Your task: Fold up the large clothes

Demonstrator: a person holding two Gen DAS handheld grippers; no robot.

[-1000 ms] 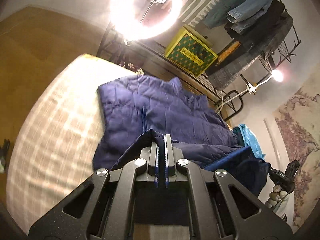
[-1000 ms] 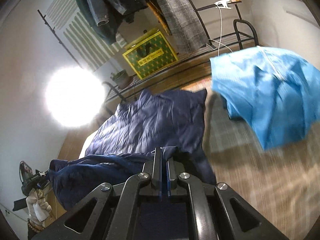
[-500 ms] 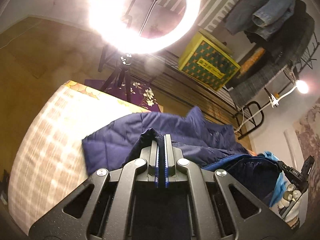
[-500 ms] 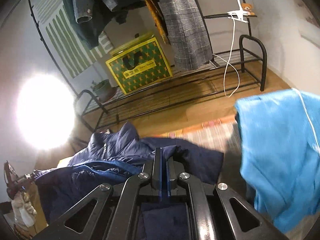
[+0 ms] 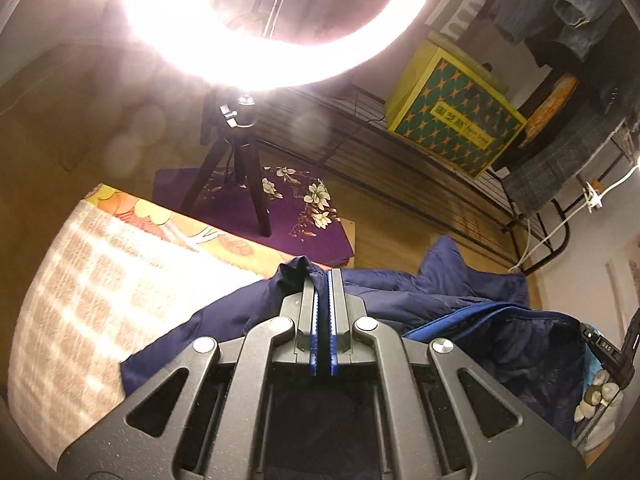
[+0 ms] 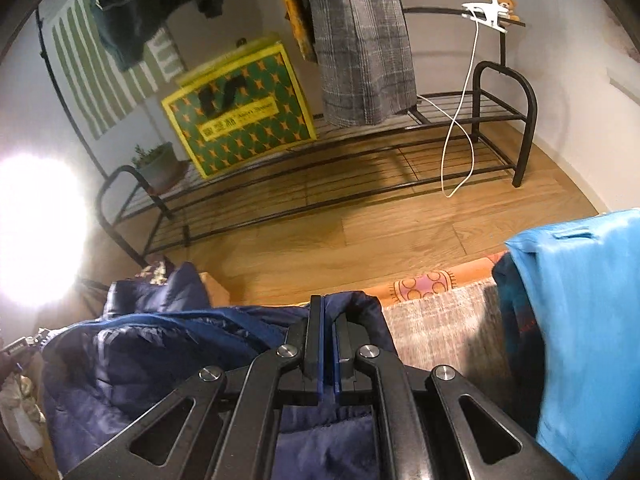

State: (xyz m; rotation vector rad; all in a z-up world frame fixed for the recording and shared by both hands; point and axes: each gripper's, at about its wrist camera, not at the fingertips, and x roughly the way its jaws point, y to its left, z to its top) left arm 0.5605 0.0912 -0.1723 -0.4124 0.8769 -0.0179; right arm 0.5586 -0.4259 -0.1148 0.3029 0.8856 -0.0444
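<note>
The left gripper point(image 5: 323, 276) and right gripper point(image 6: 328, 304) are each clamped on an edge of the navy puffer jacket point(image 6: 132, 356), which bunches between them over the plaid bed cover point(image 5: 80, 292). A bright-blue garment point(image 6: 588, 320) lies to the right.

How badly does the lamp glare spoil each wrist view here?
Left wrist: the ring light blows out the upper frame, with flare spots below it; the navy jacket stays readable. Right wrist: the glare is just a white blob at the left edge.
</note>
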